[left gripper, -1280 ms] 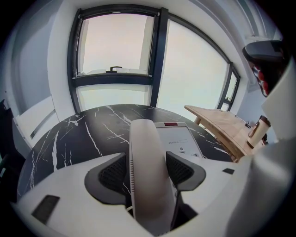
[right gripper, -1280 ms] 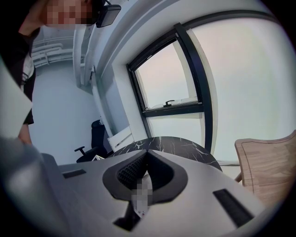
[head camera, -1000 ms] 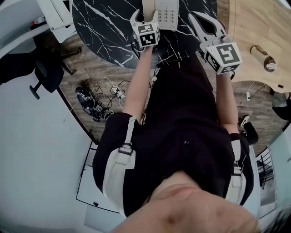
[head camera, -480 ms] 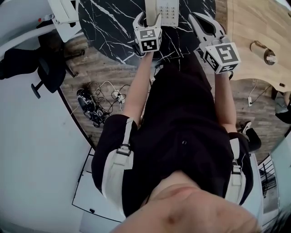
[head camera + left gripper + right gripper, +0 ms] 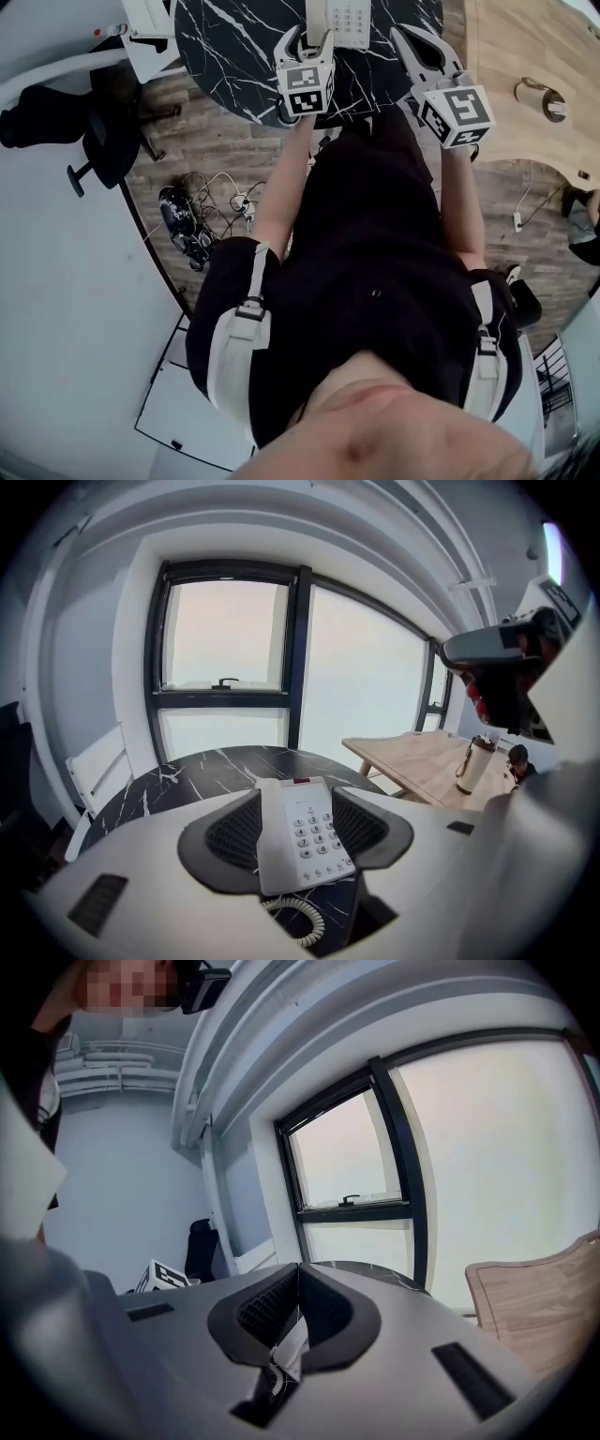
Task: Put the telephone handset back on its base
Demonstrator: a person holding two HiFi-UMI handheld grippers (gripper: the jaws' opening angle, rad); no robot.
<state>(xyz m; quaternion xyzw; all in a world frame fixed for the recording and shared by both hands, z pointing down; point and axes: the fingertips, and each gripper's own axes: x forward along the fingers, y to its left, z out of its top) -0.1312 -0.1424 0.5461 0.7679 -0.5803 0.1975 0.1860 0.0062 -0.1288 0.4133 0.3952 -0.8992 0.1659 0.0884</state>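
A white telephone with a keypad lies on the black marble table. Its handset seems to lie along the base's left side. A coiled cord hangs at its near end. My left gripper is at the phone's near left corner. In the left gripper view the telephone shows between the jaws of the left gripper. They are closing, and the pads do not press on it. My right gripper hovers to the right of the phone. In its own view, the right gripper has its tips together on nothing.
A wooden table stands to the right with a flask on it. A black office chair and a tangle of cables are on the floor at the left. A white chair stands by the marble table.
The scene has slid a little in the head view. Both grippers keep about the same places by the phone. I see no thing taken or let go.
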